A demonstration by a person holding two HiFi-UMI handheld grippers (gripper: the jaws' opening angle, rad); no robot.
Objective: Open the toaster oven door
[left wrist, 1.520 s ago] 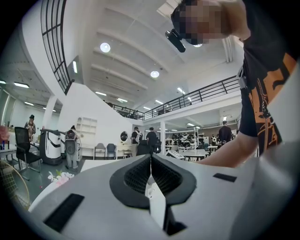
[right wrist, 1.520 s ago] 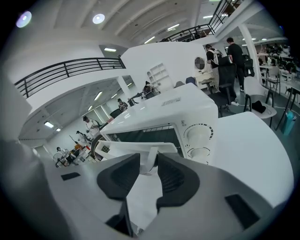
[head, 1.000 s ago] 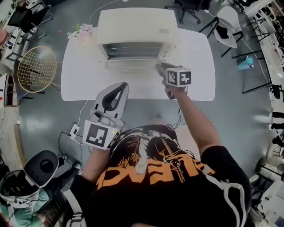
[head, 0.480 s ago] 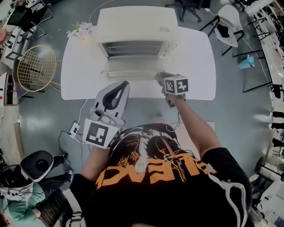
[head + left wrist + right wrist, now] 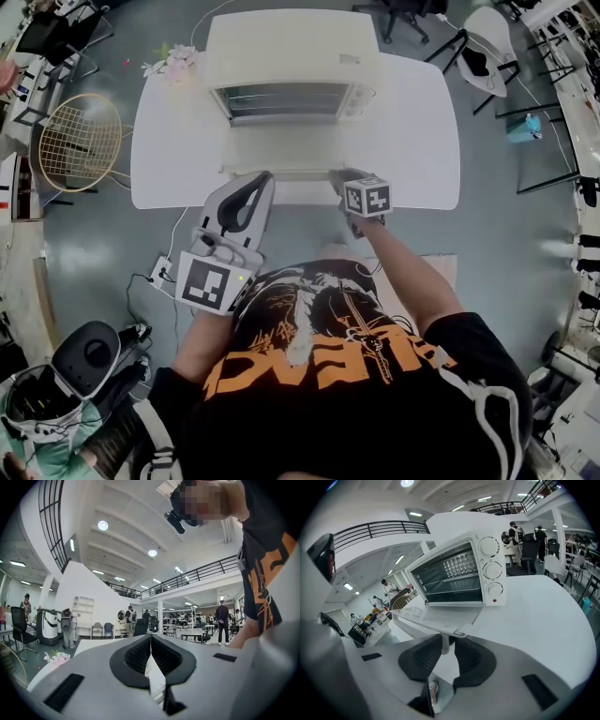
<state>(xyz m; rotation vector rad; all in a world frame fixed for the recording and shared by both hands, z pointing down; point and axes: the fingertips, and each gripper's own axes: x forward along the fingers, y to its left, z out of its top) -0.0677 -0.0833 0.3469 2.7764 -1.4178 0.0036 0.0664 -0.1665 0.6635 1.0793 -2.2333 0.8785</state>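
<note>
The white toaster oven [image 5: 291,52] stands at the back of the white table [image 5: 412,141]. Its glass door [image 5: 281,150] hangs open, folded down flat toward me, and the wire rack shows inside [image 5: 454,573]. My right gripper [image 5: 337,176] is at the right end of the door handle [image 5: 440,631]. Its jaws are closing with the handle's end post between them [image 5: 447,644], and a thin gap still shows on one side. My left gripper [image 5: 258,178] is shut and empty [image 5: 151,641], held near my body at the table's front edge and pointing upward.
A badminton racket [image 5: 77,145] lies on the floor left of the table and a bunch of flowers [image 5: 173,66] at its back left corner. Office chairs [image 5: 483,47] stand at the back right. A power strip [image 5: 159,272] and a round machine [image 5: 84,352] are on the floor at left.
The oven door has swung further down toward me to lie flat. My right gripper came back toward me with the handle. The left gripper stayed put.
</note>
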